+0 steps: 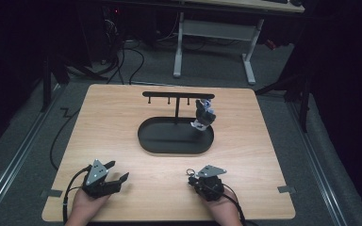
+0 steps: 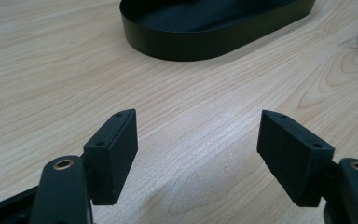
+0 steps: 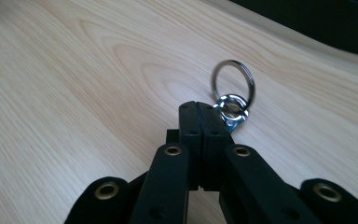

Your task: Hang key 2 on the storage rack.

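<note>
You won't find any writing, label, brand mark or number to read here: none can be made out on the things in view, and the small hanging figure is too blurred to tell.

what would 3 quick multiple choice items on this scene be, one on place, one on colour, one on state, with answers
1. Where does the tray sit?
A. mid table, ahead of both grippers
B. on the floor
C. at the near edge, behind the hands

2. What colour is the tray?
A. white
B. black
C. red

3. How do the left gripper jaws stand?
A. shut on a ring
B. shut on nothing
C. wide open

Answers:
1 A: the high view shows it mid table, beyond the grippers.
2 B: its wall and floor are black.
3 C: bare table shows between them; the right gripper is the shut one, beside the key ring.
</note>
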Demonstrator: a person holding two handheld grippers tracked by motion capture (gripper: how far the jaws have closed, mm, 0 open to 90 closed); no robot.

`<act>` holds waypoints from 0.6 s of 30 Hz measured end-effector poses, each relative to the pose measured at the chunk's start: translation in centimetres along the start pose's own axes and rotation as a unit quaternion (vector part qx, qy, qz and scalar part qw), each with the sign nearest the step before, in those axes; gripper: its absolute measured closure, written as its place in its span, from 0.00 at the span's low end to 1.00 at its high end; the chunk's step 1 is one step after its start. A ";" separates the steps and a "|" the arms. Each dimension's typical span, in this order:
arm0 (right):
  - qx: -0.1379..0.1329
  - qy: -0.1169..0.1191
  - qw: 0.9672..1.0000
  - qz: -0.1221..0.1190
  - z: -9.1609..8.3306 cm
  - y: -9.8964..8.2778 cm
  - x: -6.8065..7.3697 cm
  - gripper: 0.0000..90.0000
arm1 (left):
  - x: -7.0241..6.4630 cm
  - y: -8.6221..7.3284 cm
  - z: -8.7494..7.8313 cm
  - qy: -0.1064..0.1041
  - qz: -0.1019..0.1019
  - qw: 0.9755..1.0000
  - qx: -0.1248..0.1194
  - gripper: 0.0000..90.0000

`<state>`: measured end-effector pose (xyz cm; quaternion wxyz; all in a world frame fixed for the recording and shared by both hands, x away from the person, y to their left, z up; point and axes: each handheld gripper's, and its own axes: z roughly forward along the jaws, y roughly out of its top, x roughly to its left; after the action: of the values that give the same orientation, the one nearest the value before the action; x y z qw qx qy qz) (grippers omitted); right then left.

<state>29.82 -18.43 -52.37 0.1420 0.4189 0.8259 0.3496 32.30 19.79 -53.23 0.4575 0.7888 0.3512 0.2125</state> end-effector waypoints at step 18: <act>0.005 -0.066 0.996 0.058 -5.3 -4.6 -5.5 1.00 | -0.1 0.0 0.1 0.003 0.002 1.000 0.004 0.33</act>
<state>27.63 -27.06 -52.08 0.1741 0.4888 0.7908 0.3245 32.32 19.67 -53.23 0.4528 0.7909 0.3513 0.2143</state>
